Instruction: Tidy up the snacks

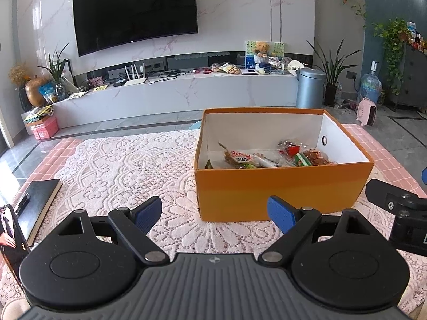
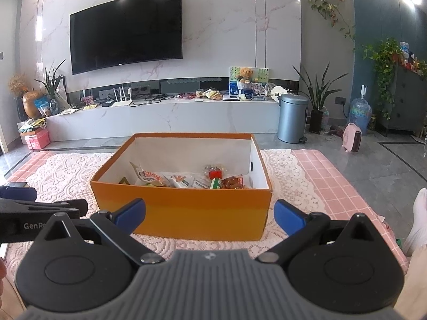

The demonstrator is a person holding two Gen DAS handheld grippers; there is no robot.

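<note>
An open orange cardboard box (image 1: 280, 186) with white inner walls stands on the lace-covered table; it also shows in the right wrist view (image 2: 186, 210). Several wrapped snacks (image 1: 275, 157) lie on its floor, also in the right wrist view (image 2: 192, 180). My left gripper (image 1: 214, 213) is open and empty, just short of the box's near left corner. My right gripper (image 2: 209, 217) is open and empty, facing the box's near wall. Each gripper's side shows in the other's view, the right one (image 1: 395, 205) and the left one (image 2: 34, 213).
A white lace cloth (image 1: 120, 165) covers a pink checked table. A black notebook with a pen (image 1: 37, 205) and a phone (image 1: 10, 237) lie at the table's left edge. A person's white-socked foot (image 2: 419, 218) is at the right. A TV console stands across the floor.
</note>
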